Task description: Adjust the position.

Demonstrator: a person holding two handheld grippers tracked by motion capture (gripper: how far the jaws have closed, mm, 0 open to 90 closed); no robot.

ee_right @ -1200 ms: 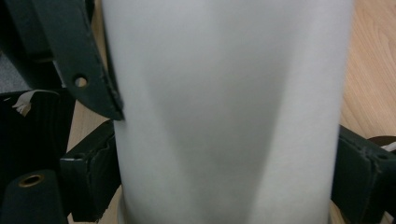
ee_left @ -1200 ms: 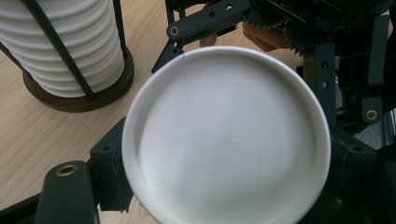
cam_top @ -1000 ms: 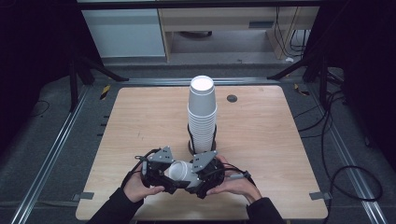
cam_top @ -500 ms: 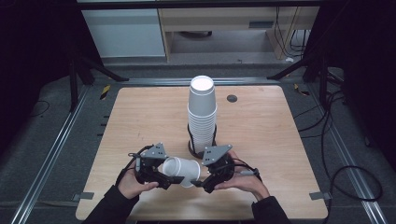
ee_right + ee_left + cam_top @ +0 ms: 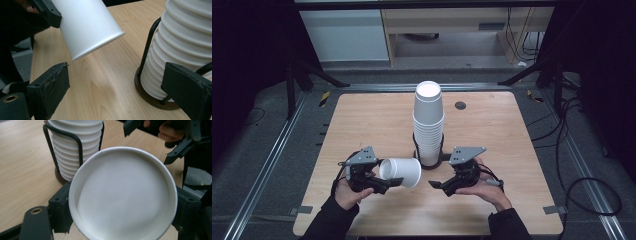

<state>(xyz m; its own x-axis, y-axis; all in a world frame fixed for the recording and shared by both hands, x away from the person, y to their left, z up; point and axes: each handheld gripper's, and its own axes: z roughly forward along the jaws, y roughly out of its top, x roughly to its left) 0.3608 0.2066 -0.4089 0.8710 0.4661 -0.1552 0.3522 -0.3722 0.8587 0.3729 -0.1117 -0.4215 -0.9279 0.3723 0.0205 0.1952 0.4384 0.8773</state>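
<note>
A single white paper cup lies on its side above the table's front, and my left gripper is shut on its base end. In the left gripper view the cup's recessed bottom faces the camera, with a black jaw pressed on either side. The cup's mouth points toward my right gripper, which stands open and empty a short way to the right. In the right gripper view its jaws are wide apart around bare wood, with the cup up and to the left, clear of them.
A tall stack of white cups stands upside down in a black wire holder at the middle of the wooden table, just behind both grippers. A small dark disc sits near the far edge.
The two grippers were close together around the cup in front of the stack. The right one has let go and drawn off to the right, while the left has moved left with the cup.
</note>
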